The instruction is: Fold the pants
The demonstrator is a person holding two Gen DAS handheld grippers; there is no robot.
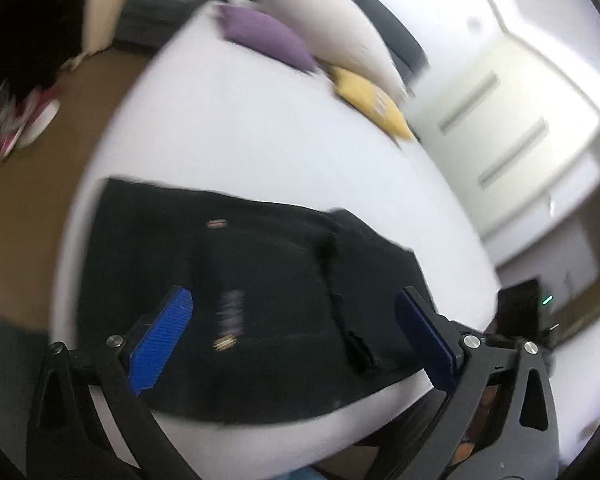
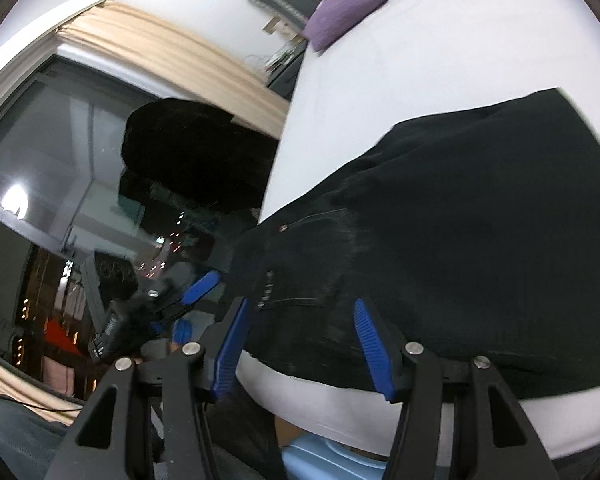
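We are looking at black pants lying folded on a white bed, with both grippers hanging above them.

The bed (image 1: 260, 128) is filling most of both views, and the pants (image 1: 260, 280) are spreading across the lower middle of the left wrist view and the right half of the right wrist view, lying flat near the bed's near edge. A white pillow (image 1: 332, 20), a purple cushion (image 1: 268, 36) and a yellow cushion (image 1: 372, 100) are sitting along the upper part of the frame. Our left gripper (image 1: 294, 320) is standing wide open over the pants, holding nothing. Our right gripper (image 2: 300, 332) is standing partly open at the bottom centre, the pants showing between its blue pads (image 2: 370, 344), though we cannot tell if they are touching the cloth.
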